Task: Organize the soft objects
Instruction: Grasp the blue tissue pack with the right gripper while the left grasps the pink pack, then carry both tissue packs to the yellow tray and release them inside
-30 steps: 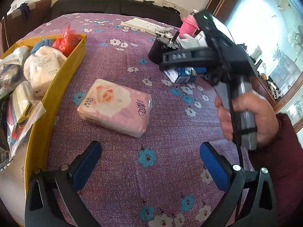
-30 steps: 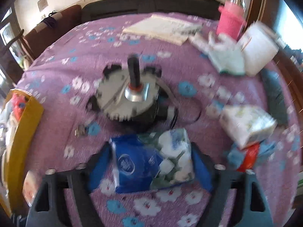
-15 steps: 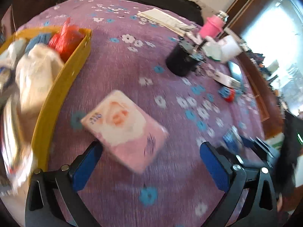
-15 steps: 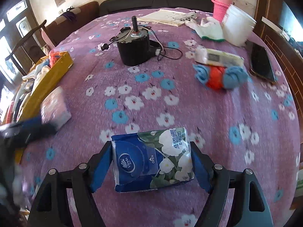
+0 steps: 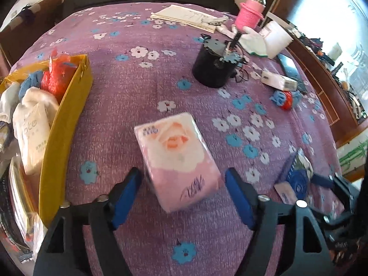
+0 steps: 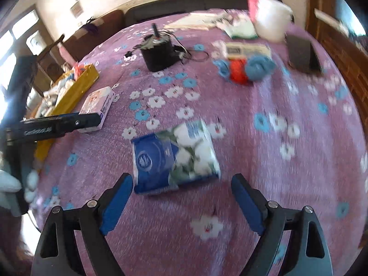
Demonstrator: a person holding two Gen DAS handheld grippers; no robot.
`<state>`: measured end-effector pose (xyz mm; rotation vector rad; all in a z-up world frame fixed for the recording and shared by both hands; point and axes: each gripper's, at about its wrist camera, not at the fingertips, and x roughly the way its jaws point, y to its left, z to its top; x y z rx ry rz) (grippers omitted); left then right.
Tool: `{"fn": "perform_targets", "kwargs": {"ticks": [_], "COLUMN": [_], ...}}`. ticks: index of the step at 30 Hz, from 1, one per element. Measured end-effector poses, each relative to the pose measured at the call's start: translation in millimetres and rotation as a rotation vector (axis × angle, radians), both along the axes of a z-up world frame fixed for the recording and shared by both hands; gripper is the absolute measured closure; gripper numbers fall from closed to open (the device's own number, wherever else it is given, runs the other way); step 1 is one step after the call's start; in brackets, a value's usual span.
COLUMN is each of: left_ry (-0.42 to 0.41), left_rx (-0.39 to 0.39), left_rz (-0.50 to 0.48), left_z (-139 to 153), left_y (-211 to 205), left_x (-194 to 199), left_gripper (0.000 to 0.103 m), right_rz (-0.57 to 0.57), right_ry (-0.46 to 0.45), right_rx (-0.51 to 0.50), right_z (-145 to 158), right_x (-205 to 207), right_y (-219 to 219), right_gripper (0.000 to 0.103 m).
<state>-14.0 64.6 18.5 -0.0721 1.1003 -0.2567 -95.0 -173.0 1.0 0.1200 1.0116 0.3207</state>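
A pink tissue pack [image 5: 177, 156] lies on the purple flowered cloth, its near end between the open fingers of my left gripper [image 5: 184, 184]; I cannot tell if they touch it. It also shows in the right wrist view [image 6: 97, 105]. A blue-and-white tissue pack [image 6: 174, 156] lies on the cloth just ahead of my open right gripper [image 6: 181, 191], free of the fingers. It shows in the left wrist view [image 5: 296, 174] too. A yellow box [image 5: 66, 124] at the left holds several soft packs. A blue and red cloth bundle [image 6: 246, 67] lies further back.
A black motor [image 5: 214, 66] with a cord stands mid-table. Behind it are a pink bottle [image 5: 250, 16], papers [image 5: 184, 16], a white container [image 6: 272, 20] and a small white box [image 5: 278, 81]. A dark phone [image 6: 303, 55] lies at the right. The table edge is near right.
My right gripper opened and let the blue-and-white pack down onto the cloth, then drew back. My left gripper moved forward until its fingers flank the pink pack.
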Motion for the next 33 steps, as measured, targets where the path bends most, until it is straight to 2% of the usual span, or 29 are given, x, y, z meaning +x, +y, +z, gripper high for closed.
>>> {"fn": "perform_targets", "kwargs": {"ticks": [4,7,8,9,10,11,13,20,24,25,26,27,33], "left_ry": [-0.011,-0.062,-0.074,-0.081,-0.095,-0.109,-0.090,-0.079,-0.107,-0.114,-0.123,-0.131,-0.187], "left_rx": [0.073,0.198,0.188,0.186,0.187,0.181,0.131,0.003,-0.043,-0.053,-0.067,-0.080,-0.157], "left_rz": [0.000,-0.033,-0.035,-0.037,-0.036,-0.037,-0.041,-0.018,-0.005,-0.003,0.000,0.004,0.069], "left_z": [-6.6,-13.8,-13.7,-13.1,-10.7,-6.5,-3.6,4.5,14.3,17.1,20.6,24.0,46.8], "left_y": [-18.3,-34.4,-33.4,-31.5,-28.8,-24.0,-15.1,12.6,21.8,24.0,27.7,31.1,78.8], "left_x": [15.0,14.8,11.5,8.9,5.2,0.4,-3.6,-31.5,-50.3,-53.6,-58.3,-62.3,-94.4], "left_gripper": [0.004,0.004,0.004,0.009,0.027,0.037,0.046,0.046,0.046,0.046,0.046,0.046,0.045], "right_rz": [-0.033,-0.065,-0.075,-0.082,-0.083,-0.080,-0.081,-0.173,-0.207,-0.204,-0.205,-0.201,-0.167], "right_ry": [0.026,0.046,0.055,0.064,0.070,0.073,0.078,0.122,0.115,0.098,0.078,0.050,0.011], "right_rx": [0.023,0.017,0.019,0.021,0.021,0.021,0.010,-0.040,-0.148,-0.186,-0.221,-0.245,-0.137], "right_z": [0.8,1.0,1.1,1.4,1.4,1.6,1.6,0.3,-3.0,-3.8,-3.6,-2.6,9.0], "right_x": [2.5,9.9,12.5,15.2,17.2,19.9,24.5,50.0,52.5,50.2,47.2,42.1,16.2], "right_y": [3.3,11.0,13.6,17.4,20.9,25.7,35.2,53.2,69.2,73.7,76.1,78.4,72.9], "right_gripper": [0.011,0.011,0.011,0.010,0.010,0.010,0.010,0.005,0.005,0.006,0.016,0.021,0.038]}}
